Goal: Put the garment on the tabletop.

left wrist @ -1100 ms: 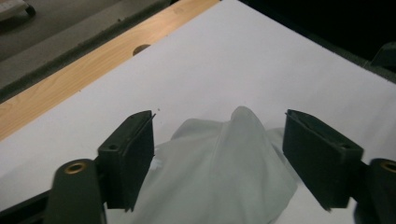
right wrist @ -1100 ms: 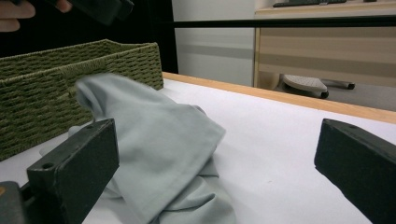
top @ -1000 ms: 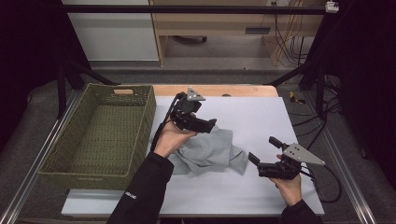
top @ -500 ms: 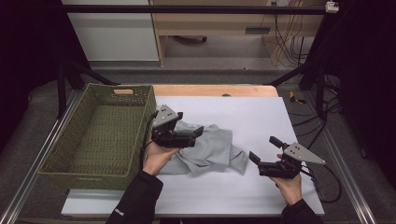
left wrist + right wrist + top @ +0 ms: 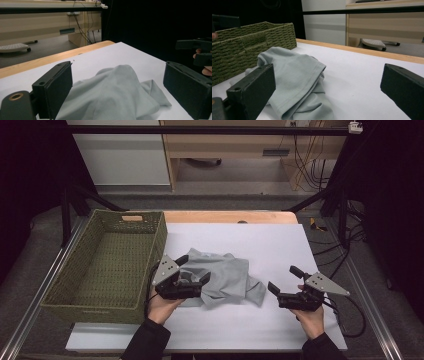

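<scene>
A: What is found at the left edge of the worktop [image 5: 280, 240]?

B: A green woven basket [image 5: 107, 265] is set there, its long side lying along the white sheet. Nothing is seen inside it in the high view.

A: And just beside the basket?

B: The left gripper [image 5: 192, 270] is held by a hand [image 5: 162, 305] near the worktop's front left. Its jaws are spread wide, and the crumpled grey cloth [image 5: 225, 280] is seen between them in the left gripper view, though nothing is clamped. Whether the jaws touch the cloth's left edge cannot be told.

A: Where is the cloth placed?

B: It is heaped about the middle of the worktop, somewhat toward the front, with a hemmed fold raised at its top and a flap trailing toward the right.

A: And at the right?

B: The right gripper [image 5: 282, 279] is held by the other hand [image 5: 310, 317] near the front right corner, apart from the cloth. Its jaws are also spread wide and nothing is gripped by them; they are pointed toward the cloth and the basket, as is shown in the right gripper view.
</scene>
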`<state>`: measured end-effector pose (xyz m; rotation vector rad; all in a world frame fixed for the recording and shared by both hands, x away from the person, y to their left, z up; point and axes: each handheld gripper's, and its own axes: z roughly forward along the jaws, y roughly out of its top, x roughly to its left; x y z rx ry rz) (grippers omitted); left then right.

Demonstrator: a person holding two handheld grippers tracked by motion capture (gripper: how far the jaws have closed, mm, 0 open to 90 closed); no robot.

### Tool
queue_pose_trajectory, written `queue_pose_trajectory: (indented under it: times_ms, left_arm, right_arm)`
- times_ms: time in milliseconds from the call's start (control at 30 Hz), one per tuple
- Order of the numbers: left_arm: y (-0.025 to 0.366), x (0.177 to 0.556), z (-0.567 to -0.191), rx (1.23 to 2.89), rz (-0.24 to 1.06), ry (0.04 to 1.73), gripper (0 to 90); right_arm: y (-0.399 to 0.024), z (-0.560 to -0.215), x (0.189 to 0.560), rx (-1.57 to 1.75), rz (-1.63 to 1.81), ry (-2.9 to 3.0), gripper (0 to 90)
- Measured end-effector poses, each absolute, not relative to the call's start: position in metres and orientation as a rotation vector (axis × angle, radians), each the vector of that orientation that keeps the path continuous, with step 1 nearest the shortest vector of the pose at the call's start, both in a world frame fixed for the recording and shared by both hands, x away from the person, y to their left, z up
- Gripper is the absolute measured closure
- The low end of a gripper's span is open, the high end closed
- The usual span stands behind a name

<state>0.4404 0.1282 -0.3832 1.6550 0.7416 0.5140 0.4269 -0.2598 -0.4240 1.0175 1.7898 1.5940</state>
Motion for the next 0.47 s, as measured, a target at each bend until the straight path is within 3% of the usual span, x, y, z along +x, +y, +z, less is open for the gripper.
queue_pose_trajectory:
  times_ms: [467]
  left_arm:
    - [0.14, 0.428, -0.405, 1.65, 0.537, 0.746, 5.0]
  right_arm:
    - [-0.264, -0.425, 0.428, 0.994, 1.595, 1.784, 0.5]
